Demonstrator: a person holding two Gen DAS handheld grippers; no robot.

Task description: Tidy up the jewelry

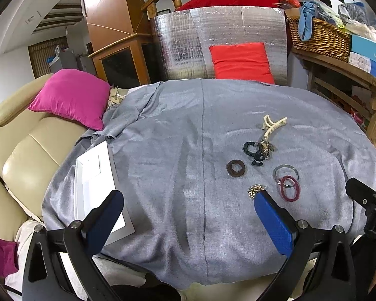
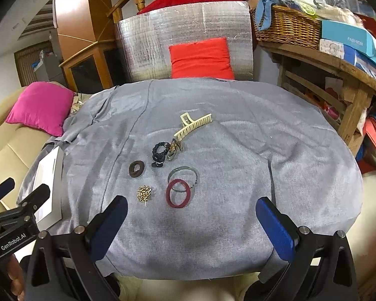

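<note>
Jewelry lies on a grey cloth (image 2: pixel 238 150): a cream hair claw (image 2: pixel 193 125), a black scrunchie (image 2: pixel 159 150) with a metal clip beside it, a brown ring (image 2: pixel 136 168), a gold brooch (image 2: pixel 144 193), a silver bangle (image 2: pixel 183 176) and a maroon bangle (image 2: pixel 177 193) overlapping it. They also show in the left wrist view: claw (image 1: pixel 273 125), brown ring (image 1: pixel 235 168), brooch (image 1: pixel 255 191), maroon bangle (image 1: pixel 290 188). A white tray (image 1: pixel 92 175) sits at the cloth's left edge. My left gripper (image 1: pixel 188 205) is open and empty. My right gripper (image 2: pixel 191 209) is open, empty, just short of the bangles.
A beige sofa (image 1: pixel 25 150) with a pink cushion (image 1: pixel 72 97) is on the left. A silver panel (image 2: pixel 183 37) with a red cushion (image 2: pixel 200 57) stands behind. A wooden shelf (image 2: pixel 325 57) with a wicker basket (image 2: pixel 288 25) and boxes is on the right.
</note>
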